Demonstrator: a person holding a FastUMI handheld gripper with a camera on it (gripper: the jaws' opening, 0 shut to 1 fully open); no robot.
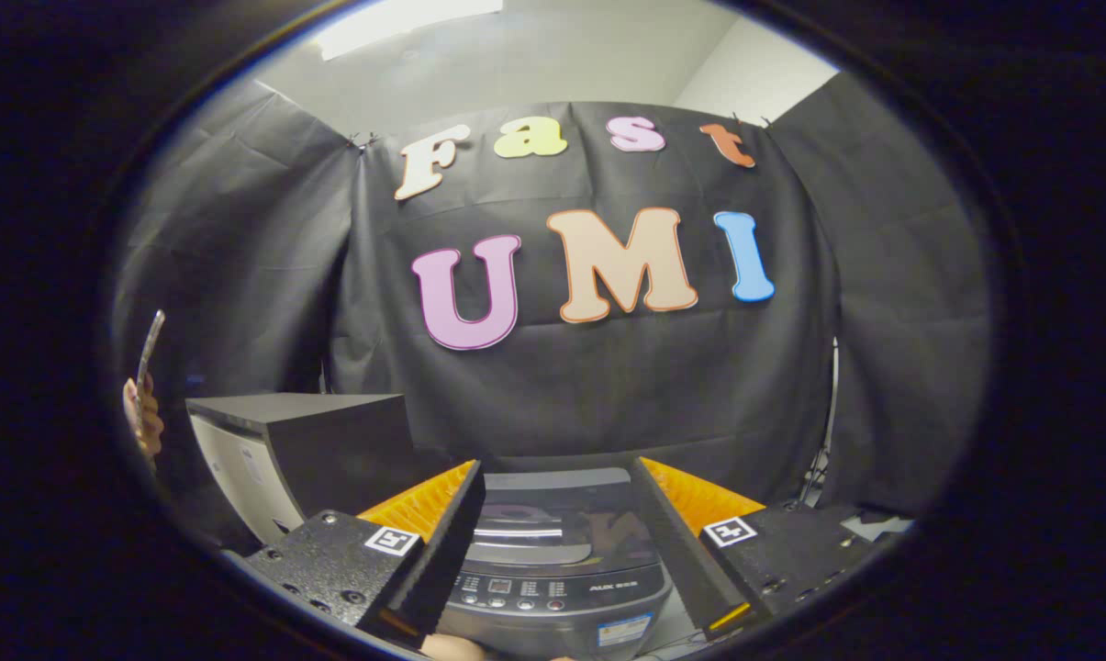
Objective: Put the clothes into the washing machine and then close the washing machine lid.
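**Gripper open above the shut washer**

The gripper [557, 477] hangs with its fingers [442, 542] spread wide and nothing between them. Through the gap shows the washer [553, 569], just ahead and below, its dark glossy lid [553, 514] lying flat and closed. A row of buttons [516, 601] runs along the near edge of its top, and a sticker [623, 630] sits on its front. Left of the washer stands a dark-topped box [305, 441]. Farther left, a hand [142, 418] holds up a thin flat thing [149, 349]. No clothes can be made out.
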